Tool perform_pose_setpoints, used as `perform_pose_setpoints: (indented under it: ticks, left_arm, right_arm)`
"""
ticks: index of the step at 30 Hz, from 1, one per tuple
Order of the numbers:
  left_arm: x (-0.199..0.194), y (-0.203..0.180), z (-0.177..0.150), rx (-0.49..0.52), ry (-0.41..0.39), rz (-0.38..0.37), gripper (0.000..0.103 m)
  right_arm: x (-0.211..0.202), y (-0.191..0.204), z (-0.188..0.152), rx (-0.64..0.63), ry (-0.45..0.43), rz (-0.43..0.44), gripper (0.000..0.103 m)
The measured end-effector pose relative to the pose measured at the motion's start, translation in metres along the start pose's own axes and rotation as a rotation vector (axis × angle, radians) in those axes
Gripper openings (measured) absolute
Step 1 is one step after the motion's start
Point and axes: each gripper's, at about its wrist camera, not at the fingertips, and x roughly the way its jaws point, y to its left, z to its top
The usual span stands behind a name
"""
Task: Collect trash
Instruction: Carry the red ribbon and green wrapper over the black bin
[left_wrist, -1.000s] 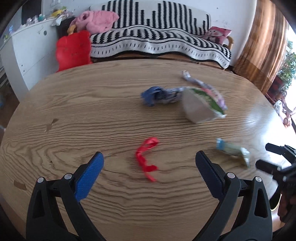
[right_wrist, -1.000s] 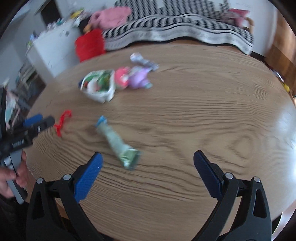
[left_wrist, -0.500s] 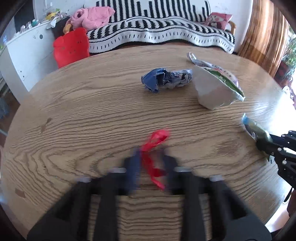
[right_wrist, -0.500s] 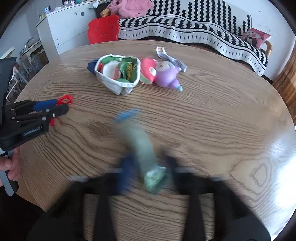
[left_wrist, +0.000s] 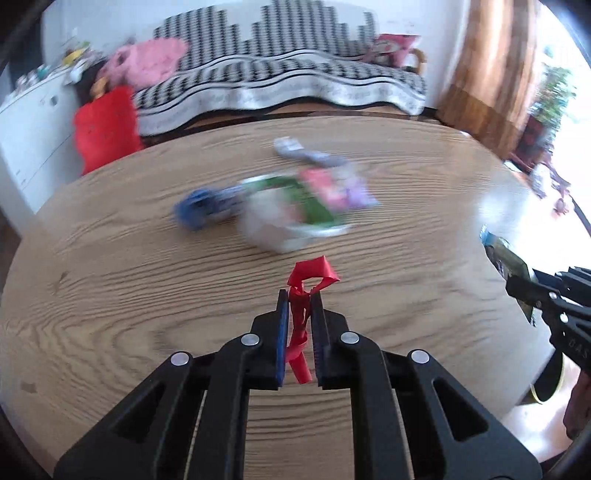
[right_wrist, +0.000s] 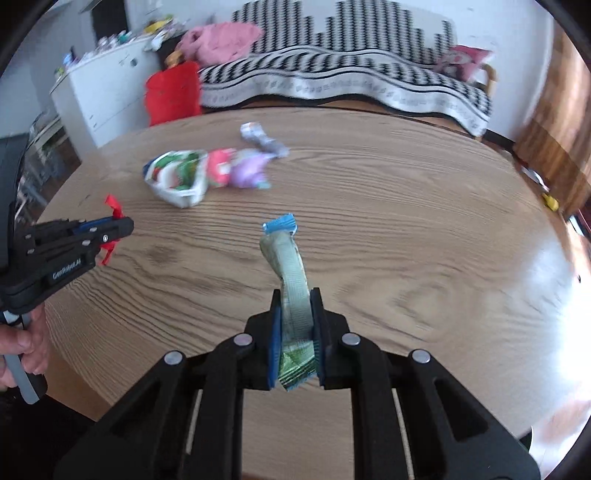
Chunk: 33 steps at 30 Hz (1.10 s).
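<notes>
- Red plastic ribbon (left_wrist: 300, 321) sits pinched between the blue pads of the left gripper (left_wrist: 298, 295), its knotted loop sticking out past the fingertips and its tail hanging down between the jaws; from the right wrist view it appears clear of the wooden table (right_wrist: 388, 206).
- Green-and-silver wrapper (right_wrist: 291, 280) with a blue end is clamped in the right gripper (right_wrist: 294, 295) — it arches forward past the tips, seemingly above the tabletop.
- Both tools, then, are closed on a piece of rubbish each; the pick-up step looks finished for these two, and the carry-off is what is in hand.
- Still lying on the table, well beyond both grippers: a white bag (right_wrist: 177, 177) with green and red print, open-mouthed, a pink and purple toy-like thing (right_wrist: 240, 171) touching it, a crumpled silver wrapper (right_wrist: 262, 138) farther back, and a blue crumpled piece (left_wrist: 201, 208) beside the bag in the left wrist view.
- No bin shows in either view; the open white bag may be the collecting place, though I cannot be sure.
- Next move, as I judge it — bring each held piece over the receptacle and let go only once it hangs inside the mouth. Both pieces are light and limp, so a loose hold could drop them.
</notes>
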Motion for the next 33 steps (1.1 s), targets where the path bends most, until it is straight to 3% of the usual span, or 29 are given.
perform_pose_setpoints:
  ticks: [7, 13, 17, 22, 28, 33]
  left_arm:
    - [-0.014, -0.129, 0.000, 0.148, -0.040, -0.170, 0.011]
    - [-0.024, -0.260, -0.017, 0.289, -0.042, -0.349, 0.011]
    - [-0.027, -0.350, -0.043, 0.394, -0.018, -0.472, 0.011]
    - [-0.009, -0.438, -0.088, 0.497, 0.058, -0.563, 0.011]
    - [0.020, -0.499, -0.134, 0.573, 0.151, -0.601, 0.011]
    - [0.050, -0.517, -0.146, 0.583, 0.219, -0.597, 0.011]
  right_arm:
    - [-0.065, -0.111, -0.054, 0.176, -0.045, -0.110, 0.015]
    - [-0.128, -0.217, -0.127, 0.372, -0.072, -0.230, 0.015]
    - [-0.156, -0.269, -0.180, 0.486, -0.065, -0.300, 0.015]
    - [-0.174, -0.315, -0.243, 0.593, -0.020, -0.351, 0.015]
    - [-0.167, -0.358, -0.302, 0.707, 0.076, -0.338, 0.015]
    - [-0.151, -0.374, -0.323, 0.751, 0.136, -0.315, 0.015]
